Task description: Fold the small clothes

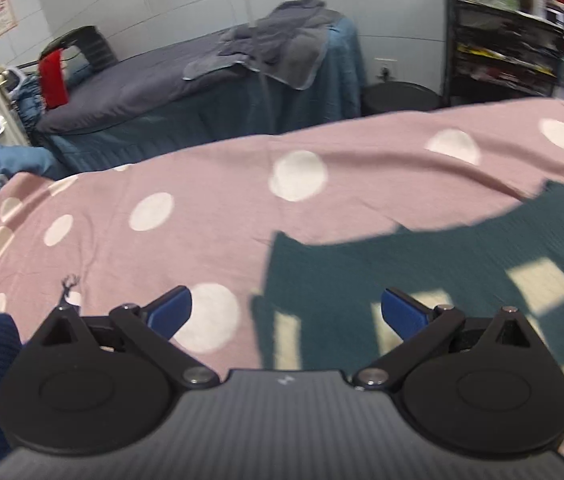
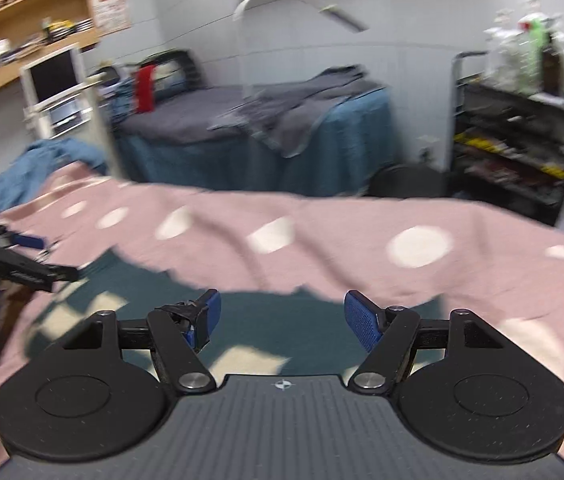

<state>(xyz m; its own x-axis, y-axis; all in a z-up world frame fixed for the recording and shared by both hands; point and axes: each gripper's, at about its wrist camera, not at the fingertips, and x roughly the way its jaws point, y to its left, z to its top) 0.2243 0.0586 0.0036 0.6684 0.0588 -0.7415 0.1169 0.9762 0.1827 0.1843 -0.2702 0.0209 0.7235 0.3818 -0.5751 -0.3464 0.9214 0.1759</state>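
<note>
the left claw (image 1: 286, 312) stands spread wide with nothing between its blue pads (image 1: 170, 312); the right claw (image 2: 282, 318) is just as wide and just as empty. neither has hold of cloth.

the small garment (image 1: 422, 264), dark teal with pale cream checks, lies flat on the pink dotted sheet (image 1: 202, 208) that covers the surface, filling the lower right of the left wrist view and the lower middle of the right wrist view (image 2: 266, 320). it seems laid out flat so a fold can be made cleanly, and the open claws hang low over it, likely because a fold has been let go or a fresh edge is about to be picked.

the left claw also shows at the left edge of the right wrist view (image 2: 26, 258), near the garment's far side, so the two flank it.
</note>
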